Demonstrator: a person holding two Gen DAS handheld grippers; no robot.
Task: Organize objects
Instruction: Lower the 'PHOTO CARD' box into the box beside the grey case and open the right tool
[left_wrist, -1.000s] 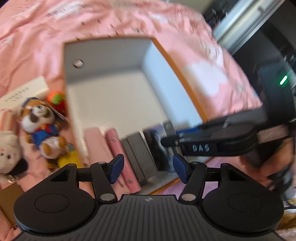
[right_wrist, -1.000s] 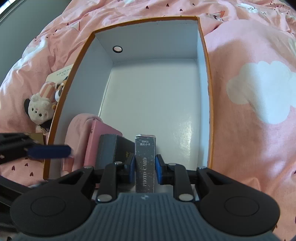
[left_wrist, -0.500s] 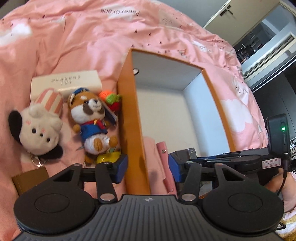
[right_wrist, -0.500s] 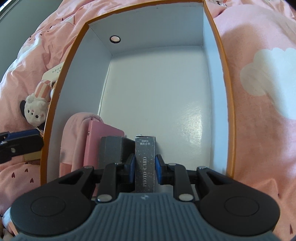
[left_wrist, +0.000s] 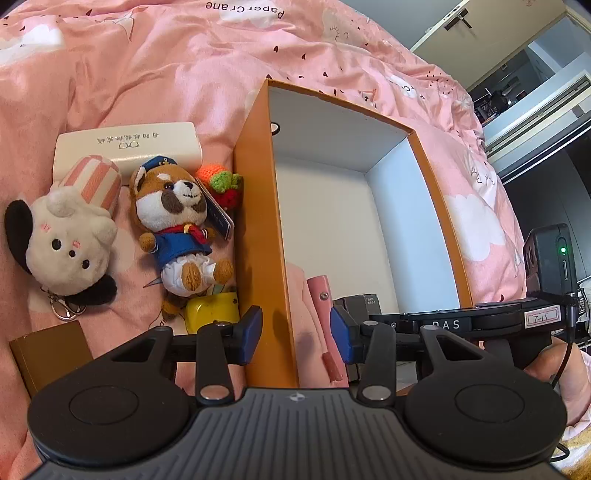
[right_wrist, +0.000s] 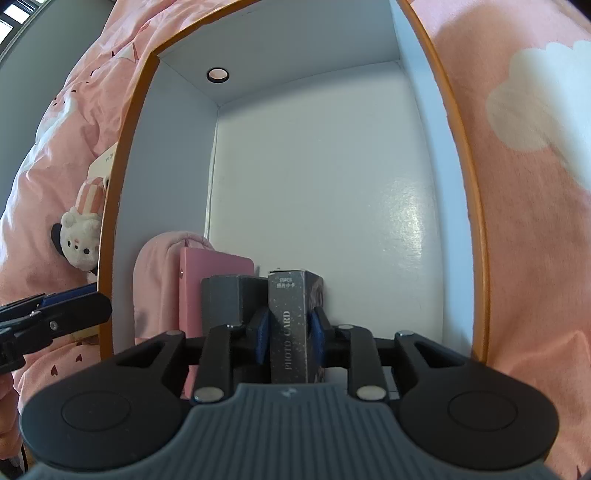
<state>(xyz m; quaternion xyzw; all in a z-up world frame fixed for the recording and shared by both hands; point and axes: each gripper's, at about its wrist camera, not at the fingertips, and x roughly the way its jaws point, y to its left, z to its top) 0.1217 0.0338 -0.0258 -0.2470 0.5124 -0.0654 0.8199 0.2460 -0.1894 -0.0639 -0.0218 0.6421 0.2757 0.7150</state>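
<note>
My right gripper (right_wrist: 289, 338) clamps the upright dark cardboard photo-card box (right_wrist: 290, 325), right of the grey box (right_wrist: 225, 302) in the orange-rimmed white storage box (right_wrist: 369, 166); left gripper (left_wrist: 295, 334) open, empty.

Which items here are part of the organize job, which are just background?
In play:
right gripper, shut on photo card box
orange storage box
left gripper, open
fox plush
white plush

Background:
pink duvet
wardrobe door
</note>
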